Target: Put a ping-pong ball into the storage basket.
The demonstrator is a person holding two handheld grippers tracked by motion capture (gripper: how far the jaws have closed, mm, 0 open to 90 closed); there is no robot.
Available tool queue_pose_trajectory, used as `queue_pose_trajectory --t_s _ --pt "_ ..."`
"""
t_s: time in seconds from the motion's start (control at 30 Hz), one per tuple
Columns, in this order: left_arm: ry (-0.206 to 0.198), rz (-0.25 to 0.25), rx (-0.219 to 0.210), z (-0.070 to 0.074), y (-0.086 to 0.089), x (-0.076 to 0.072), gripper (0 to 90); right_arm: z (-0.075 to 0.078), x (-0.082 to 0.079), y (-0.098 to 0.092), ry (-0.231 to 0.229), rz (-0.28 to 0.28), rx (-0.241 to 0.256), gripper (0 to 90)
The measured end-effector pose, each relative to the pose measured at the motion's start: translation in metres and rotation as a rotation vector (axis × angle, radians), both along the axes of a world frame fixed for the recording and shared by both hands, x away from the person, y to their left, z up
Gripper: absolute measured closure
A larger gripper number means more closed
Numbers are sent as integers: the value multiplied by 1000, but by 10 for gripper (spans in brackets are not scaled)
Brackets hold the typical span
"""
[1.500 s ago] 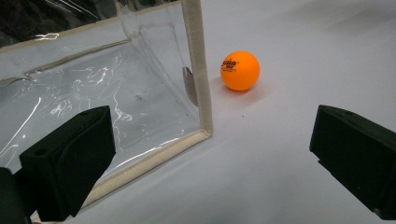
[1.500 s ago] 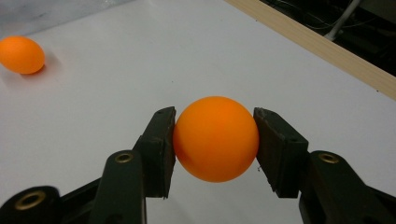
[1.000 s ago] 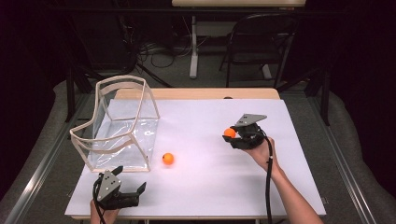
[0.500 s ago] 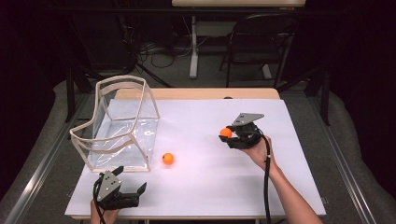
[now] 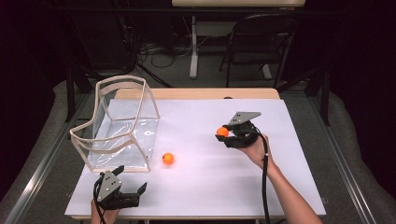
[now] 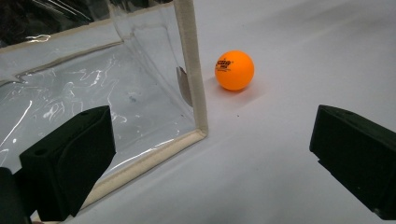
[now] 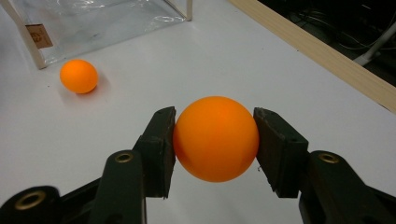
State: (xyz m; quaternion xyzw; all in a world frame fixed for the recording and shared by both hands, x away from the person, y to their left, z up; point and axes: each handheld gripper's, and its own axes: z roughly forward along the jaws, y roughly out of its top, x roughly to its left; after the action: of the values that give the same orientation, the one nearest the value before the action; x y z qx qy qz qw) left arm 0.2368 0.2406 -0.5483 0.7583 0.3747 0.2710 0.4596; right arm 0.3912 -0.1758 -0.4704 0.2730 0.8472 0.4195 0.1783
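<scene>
My right gripper (image 5: 223,135) (image 7: 215,140) is shut on an orange ball (image 5: 222,132) (image 7: 215,138), held just above the white table at centre right. A second orange ball (image 5: 168,158) (image 6: 234,70) (image 7: 79,76) lies loose on the table, just right of the clear plastic bag's (image 5: 122,126) (image 6: 93,74) front corner. My left gripper (image 5: 128,186) (image 6: 210,154) rests open near the table's front left edge, aimed at that corner, with nothing between its jaws.
The clear bag with cream trim stands open-topped on the left part of the white table (image 5: 205,186). A wooden strip (image 5: 196,94) runs along the far edge. A chair (image 5: 261,42) and cables lie beyond the table.
My right gripper has drifted slightly left and toward the table's middle with the ball in it. The left gripper and the loose ball have stayed still.
</scene>
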Motion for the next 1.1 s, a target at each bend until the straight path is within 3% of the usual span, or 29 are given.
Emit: queue_pose_trajectory --t_s 1.1 --pt "-12 -5 7 -1 -1 2 2 18 10 27 -6 67 3 507"
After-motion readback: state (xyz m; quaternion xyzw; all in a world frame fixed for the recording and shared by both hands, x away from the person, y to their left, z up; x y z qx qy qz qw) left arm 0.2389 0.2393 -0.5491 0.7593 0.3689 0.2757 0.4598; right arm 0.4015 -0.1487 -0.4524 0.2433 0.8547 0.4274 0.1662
